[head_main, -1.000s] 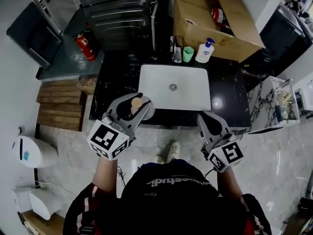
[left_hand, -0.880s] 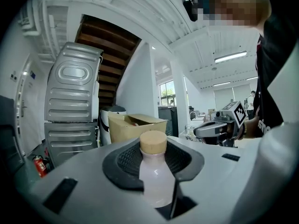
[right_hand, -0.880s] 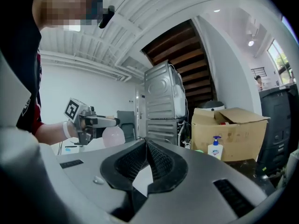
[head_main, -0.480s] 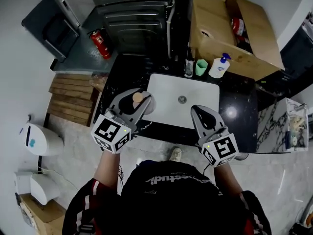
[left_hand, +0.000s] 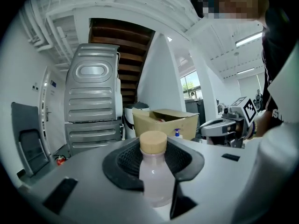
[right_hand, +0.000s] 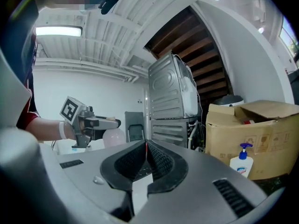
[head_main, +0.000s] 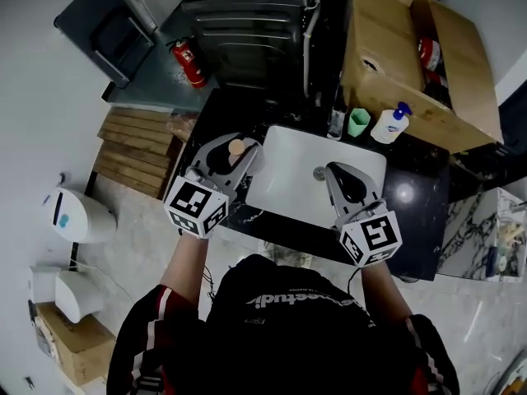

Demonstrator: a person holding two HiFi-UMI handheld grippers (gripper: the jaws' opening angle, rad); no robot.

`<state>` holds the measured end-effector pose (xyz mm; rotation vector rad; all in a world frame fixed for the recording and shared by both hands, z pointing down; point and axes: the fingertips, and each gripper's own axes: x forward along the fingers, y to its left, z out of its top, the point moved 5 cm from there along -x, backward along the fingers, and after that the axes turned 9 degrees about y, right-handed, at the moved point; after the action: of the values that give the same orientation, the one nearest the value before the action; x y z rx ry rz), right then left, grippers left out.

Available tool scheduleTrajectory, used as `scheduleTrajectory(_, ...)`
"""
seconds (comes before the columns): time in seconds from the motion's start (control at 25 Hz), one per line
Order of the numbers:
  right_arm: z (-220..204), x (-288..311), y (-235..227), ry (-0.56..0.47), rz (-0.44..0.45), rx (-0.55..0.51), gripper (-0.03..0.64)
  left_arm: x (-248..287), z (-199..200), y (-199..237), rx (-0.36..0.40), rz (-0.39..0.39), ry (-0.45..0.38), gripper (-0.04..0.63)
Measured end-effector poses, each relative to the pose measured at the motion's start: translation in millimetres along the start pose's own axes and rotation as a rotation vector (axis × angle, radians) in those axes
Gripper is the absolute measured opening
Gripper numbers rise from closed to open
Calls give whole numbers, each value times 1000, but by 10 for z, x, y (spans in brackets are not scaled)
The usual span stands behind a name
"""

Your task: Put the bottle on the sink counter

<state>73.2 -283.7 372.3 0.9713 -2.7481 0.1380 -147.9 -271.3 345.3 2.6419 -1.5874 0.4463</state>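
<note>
Black sink counter (head_main: 416,200) around a white sink (head_main: 288,179). Head view: left gripper (head_main: 237,155) at the sink's 9 o'clock edge, right gripper (head_main: 338,171) above the basin toward 3 o'clock.

Left gripper view: jaws pinching a pale bottle (left_hand: 154,174), upright, tan cap on top.

Right gripper view: jaws pressed together, nothing between them. Soap dispenser (right_hand: 241,160) at 4 o'clock, in front of a cardboard box (right_hand: 254,125).

i've got bare counter (head_main: 420,212) right of the sink (head_main: 288,179), mid-right of frame. back edge, upper right, is crowded: dark bottle (head_main: 336,123), green cup (head_main: 358,123), soap pump (head_main: 389,126), w/ cardboard box (head_main: 395,52) behind.
</note>
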Motion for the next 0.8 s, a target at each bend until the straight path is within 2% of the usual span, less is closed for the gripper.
scheduleTrajectory(0.28,16,624,-122,3,-62,-5,40,331,-210,579,-15,25,-1,133)
scheduleTrajectory(0.56,-69,1371,-273,36,-129,-4,40,790,-603,1309,-39,57,9,133)
scheduleTrajectory(0.8,-246,1947,-410,71,-186,19,40,1206,-942,1844,-47,38,29,133)
